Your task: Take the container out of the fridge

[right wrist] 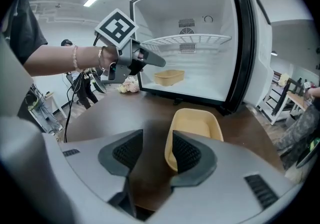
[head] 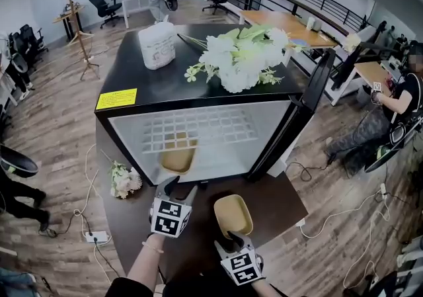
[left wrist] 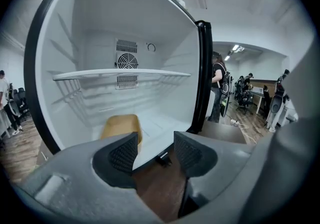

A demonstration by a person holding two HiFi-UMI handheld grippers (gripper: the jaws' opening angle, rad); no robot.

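Two tan containers are in view. One (head: pixel 177 157) (left wrist: pixel 121 127) (right wrist: pixel 169 76) lies on the floor of the open fridge (head: pixel 135 131) under the wire shelf (left wrist: pixel 122 74). The other (head: pixel 232 213) (right wrist: pixel 195 128) sits on the brown table (head: pixel 277 203) in front of the fridge. My left gripper (head: pixel 180 188) (left wrist: pixel 154 150) (right wrist: pixel 150 58) hovers just before the fridge opening, open, with nothing between its pads. My right gripper (head: pixel 234 243) (right wrist: pixel 156 152) is open at the near edge of the table container, whose left rim lies by the right pad.
The black fridge door (head: pixel 301 117) stands open to the right. White flowers (head: pixel 241 57) and a white box (head: pixel 157 44) rest on the fridge top. A small flower bunch (head: pixel 124 180) lies on the table's left. Cables and a power strip (head: pixel 96 237) lie on the floor.
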